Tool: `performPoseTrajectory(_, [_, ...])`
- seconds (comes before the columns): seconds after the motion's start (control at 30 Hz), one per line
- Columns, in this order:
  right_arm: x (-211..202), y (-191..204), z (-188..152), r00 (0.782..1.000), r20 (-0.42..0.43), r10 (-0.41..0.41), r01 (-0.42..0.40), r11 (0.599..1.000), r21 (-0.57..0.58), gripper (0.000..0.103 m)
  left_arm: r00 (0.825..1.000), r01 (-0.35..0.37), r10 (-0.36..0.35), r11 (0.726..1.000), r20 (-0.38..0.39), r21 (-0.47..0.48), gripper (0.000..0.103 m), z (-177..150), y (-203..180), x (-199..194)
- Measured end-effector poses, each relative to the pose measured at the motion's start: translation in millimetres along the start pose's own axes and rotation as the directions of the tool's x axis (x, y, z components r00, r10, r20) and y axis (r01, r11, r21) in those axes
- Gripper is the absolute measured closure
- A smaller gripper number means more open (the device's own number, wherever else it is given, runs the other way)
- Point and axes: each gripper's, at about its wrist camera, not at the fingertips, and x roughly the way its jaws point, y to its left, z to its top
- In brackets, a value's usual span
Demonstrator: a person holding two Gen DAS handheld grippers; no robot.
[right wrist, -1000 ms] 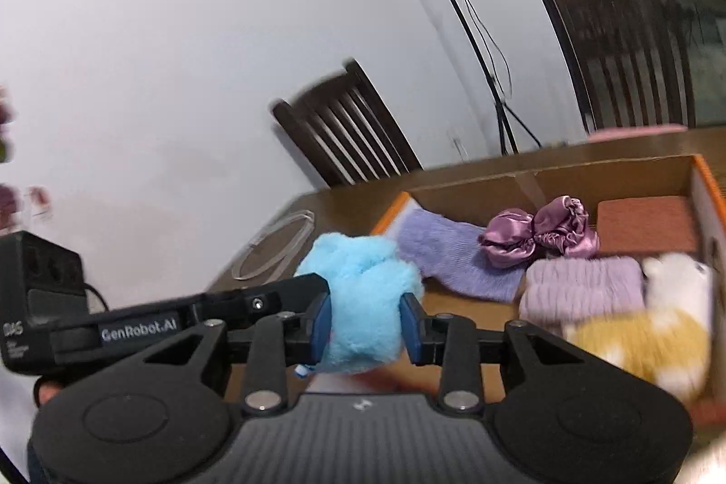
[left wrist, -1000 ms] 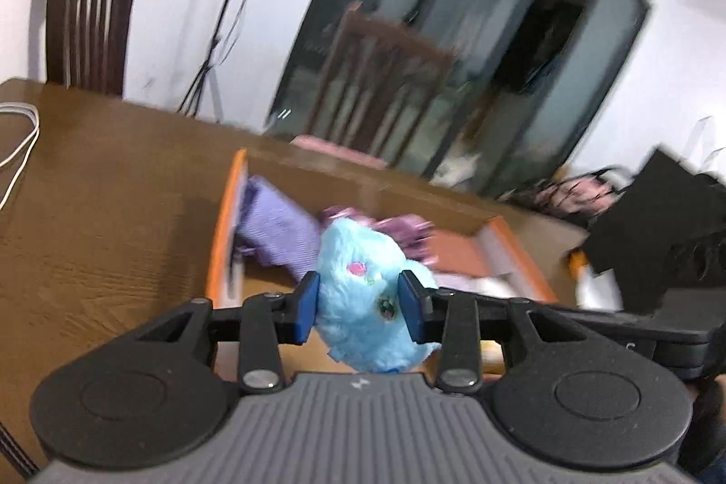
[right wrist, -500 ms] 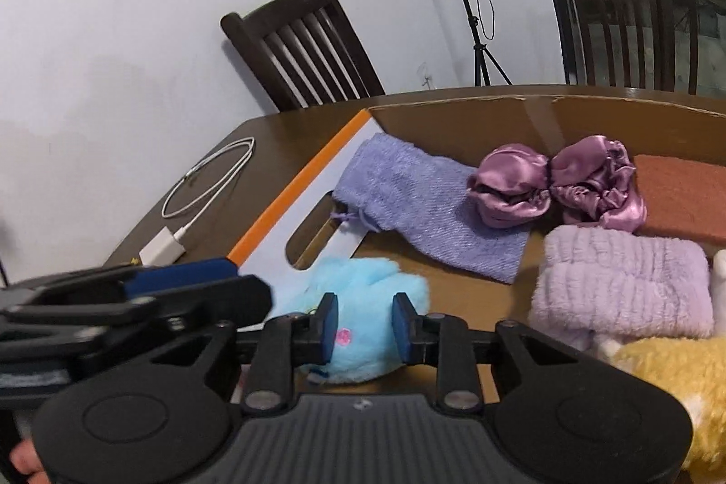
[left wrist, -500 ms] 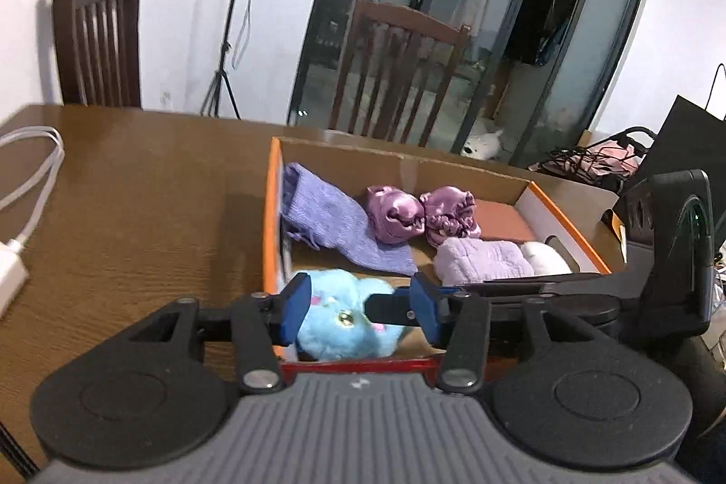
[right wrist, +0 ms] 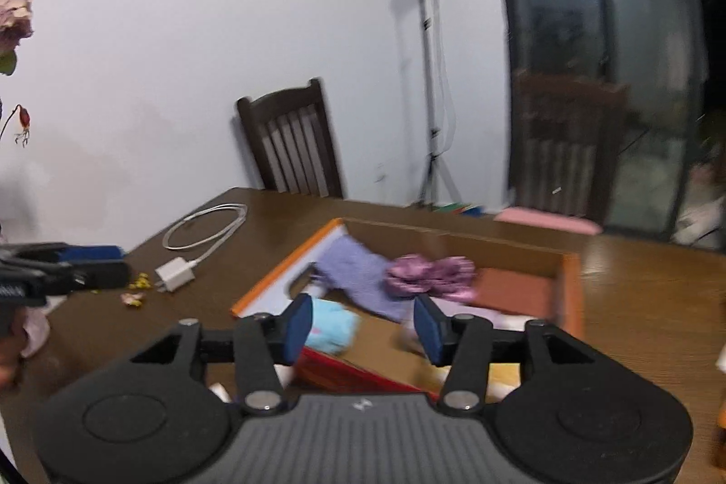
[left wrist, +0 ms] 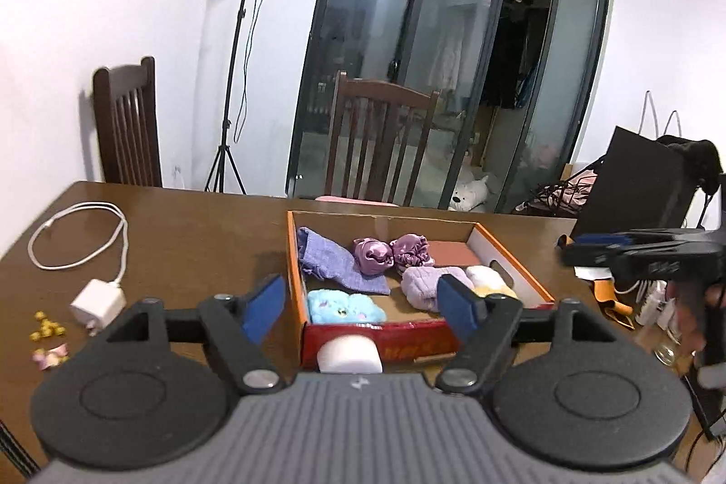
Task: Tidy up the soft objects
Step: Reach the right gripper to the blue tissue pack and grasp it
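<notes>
Cardboard box (left wrist: 512, 257) on the worktop (left wrist: 195, 239) is the collection bin: blue plush toy (left wrist: 345, 306) sits in its near-left corner, beside the purple knit pouch (left wrist: 336, 264), satin scrunchies (left wrist: 390, 255), lilac knit piece (left wrist: 426, 285) and a yellow plush (left wrist: 492, 284), packed side by side so each has its own spot. Left claw (left wrist: 360, 305) is released, fingers wide, empty, hanging in front of the box. Right claw (right wrist: 363, 323) is also released and empty, off to the right. White charger with cable (left wrist: 97, 298) lies apart, not soft, so likely left out. A white object (left wrist: 349, 354) against the box front, identity unclear.
</notes>
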Motion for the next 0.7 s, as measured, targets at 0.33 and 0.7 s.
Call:
performPoseTrajectory(0.33, [-97,21,-10,0.99,0.139,-0.009,0.012,1.0,-0.02,0.042,0.993,-0.037,0.03,0.998,0.113,0.056,0.018,-13,-38,-76])
performPoseTrajectory(0.7, [-138,92,-112,0.983,0.181,0.011,0.021,0.984,-0.175,0.022,0.991,-0.075,0.065,0.994,0.116,0.085,0.01,-115,-68,-128])
